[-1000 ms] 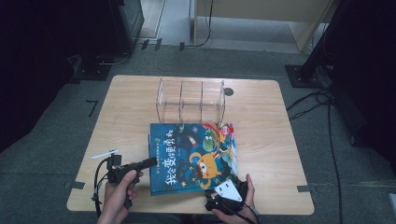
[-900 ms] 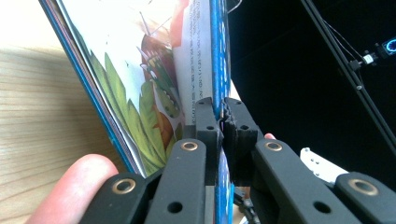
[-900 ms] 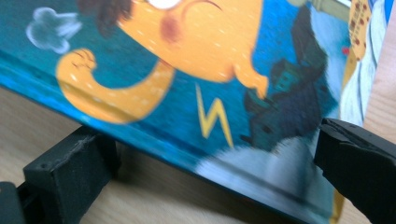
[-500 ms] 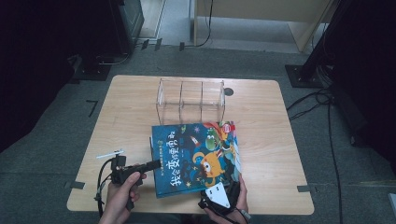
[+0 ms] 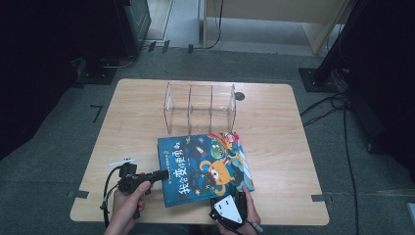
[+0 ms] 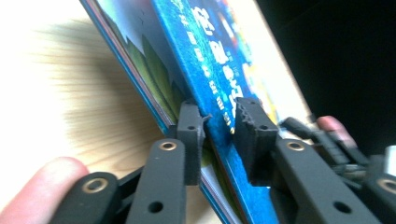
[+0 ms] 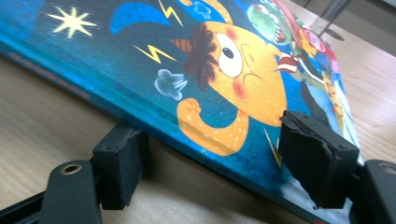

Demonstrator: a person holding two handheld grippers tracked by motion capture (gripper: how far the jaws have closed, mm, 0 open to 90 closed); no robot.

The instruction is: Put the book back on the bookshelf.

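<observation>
**Book caught between two claws**

Book first: a large blue hardcover picture book (image 5: pixel 204 167) with an orange cartoon creature and yellow characters on its cover lies near the front edge of the light wooden table (image 5: pixel 293 127), turned a little askew, its far edge just in front of a clear acrylic rack with three compartments (image 5: pixel 199 107).

My left gripper (image 5: pixel 164 174) reaches in level from the left, at the book's near-left corner. In the left gripper view (image 6: pixel 218 135) the cover board runs between my two black jaws — one pad lies against its underside, the other stands just off the printed blue face, so the pinch is loosened; these jaws have just been opening. The cover is lifted away from the pages below it, and a green inside leaf shows in the gap. My thumb (image 6: pixel 44 179) rests at the lower left of that view, and the other hand's fingers and its gripper show beyond the book at the right.

My right gripper (image 5: pixel 240 193) sits at the book's near edge, under its grey three-cornered plate. In the right gripper view (image 7: pixel 229 163) the jaws stand spread, one pad on the table beneath the raised edge of the book, the other above the cover at the right; they have just been closing, with the book's edge between them but not yet squeezed.
</observation>
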